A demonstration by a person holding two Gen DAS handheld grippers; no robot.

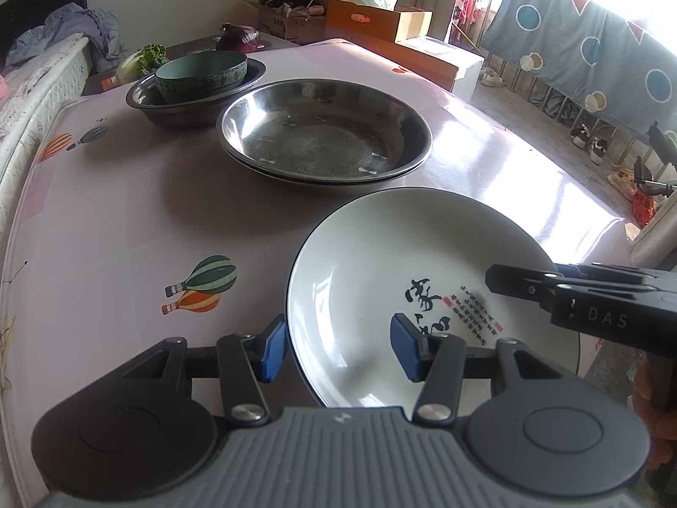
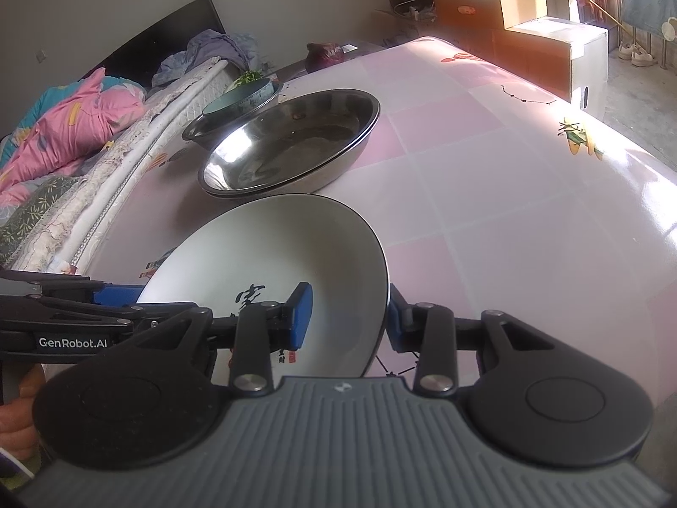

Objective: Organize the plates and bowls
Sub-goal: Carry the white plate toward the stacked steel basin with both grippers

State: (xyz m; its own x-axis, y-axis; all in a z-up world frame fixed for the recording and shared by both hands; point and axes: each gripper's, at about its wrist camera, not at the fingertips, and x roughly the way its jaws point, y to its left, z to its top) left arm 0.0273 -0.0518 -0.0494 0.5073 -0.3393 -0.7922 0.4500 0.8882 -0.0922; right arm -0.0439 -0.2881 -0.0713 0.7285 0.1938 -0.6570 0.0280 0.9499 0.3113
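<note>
A white plate with black calligraphy (image 1: 381, 271) (image 2: 275, 249) is at the near edge of the pink table (image 1: 127, 211) (image 2: 507, 211). My left gripper (image 1: 338, 349) is open and straddles the plate's left rim, one blue pad outside, one inside. My right gripper (image 2: 351, 317) is open and straddles its right rim the same way. Each gripper shows in the other's view. Behind the plate stand stacked steel dishes (image 1: 323, 131) (image 2: 292, 139). Further back a teal bowl (image 1: 201, 74) (image 2: 239, 99) sits in another steel dish (image 1: 148, 101).
A bed with quilts (image 2: 63, 127) runs along the table's left side. Cardboard boxes (image 1: 381, 21) (image 2: 550, 42) stand beyond the far edge. A red cabbage (image 1: 239, 38) and greens (image 1: 144, 59) lie behind the dishes.
</note>
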